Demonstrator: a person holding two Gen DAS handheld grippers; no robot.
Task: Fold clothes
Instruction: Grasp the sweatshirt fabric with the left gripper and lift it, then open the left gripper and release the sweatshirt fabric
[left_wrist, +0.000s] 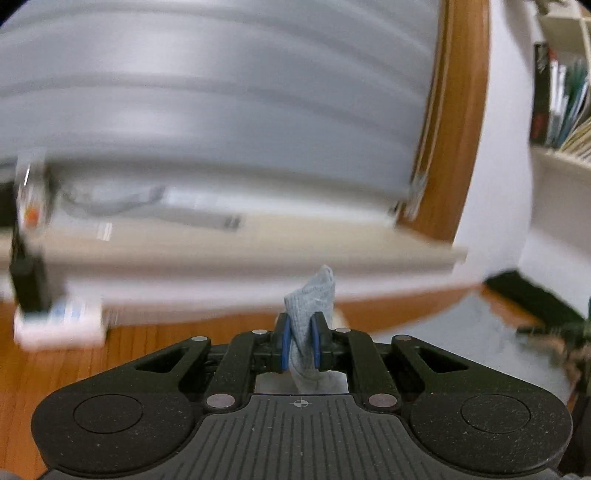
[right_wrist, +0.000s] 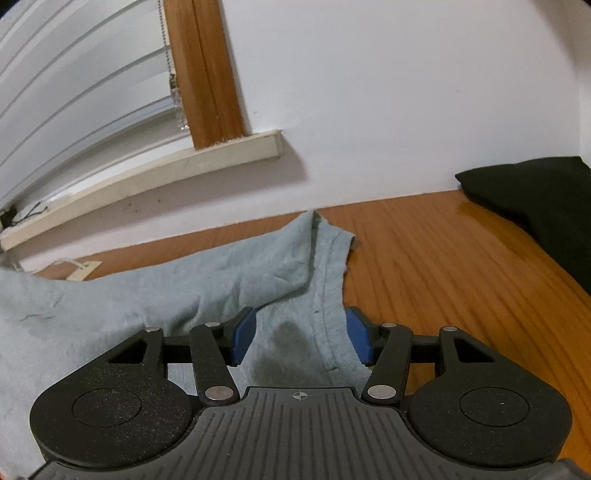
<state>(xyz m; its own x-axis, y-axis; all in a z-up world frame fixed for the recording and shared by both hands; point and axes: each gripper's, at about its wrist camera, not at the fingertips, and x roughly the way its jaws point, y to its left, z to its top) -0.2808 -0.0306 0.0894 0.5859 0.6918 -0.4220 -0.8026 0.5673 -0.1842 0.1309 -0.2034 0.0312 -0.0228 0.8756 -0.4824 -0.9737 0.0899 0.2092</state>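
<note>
A light blue-grey garment (right_wrist: 207, 280) lies spread on the wooden table (right_wrist: 443, 266). My right gripper (right_wrist: 301, 336) is open just above it, its blue pads (right_wrist: 244, 334) on either side of a hemmed edge, holding nothing. My left gripper (left_wrist: 300, 341) is shut on a pinched fold of the same light blue cloth (left_wrist: 312, 295), lifted off the table; the left wrist view is blurred by motion. More of the garment (left_wrist: 480, 321) shows at the right of the left wrist view.
A window with white blinds (right_wrist: 74, 92), a wooden frame (right_wrist: 207, 70) and a pale sill (right_wrist: 147, 173) stands behind the table. A black folded cloth (right_wrist: 535, 199) lies at the far right. A small tag (right_wrist: 83, 271) lies near the wall. A bookshelf (left_wrist: 561, 92) stands at the right.
</note>
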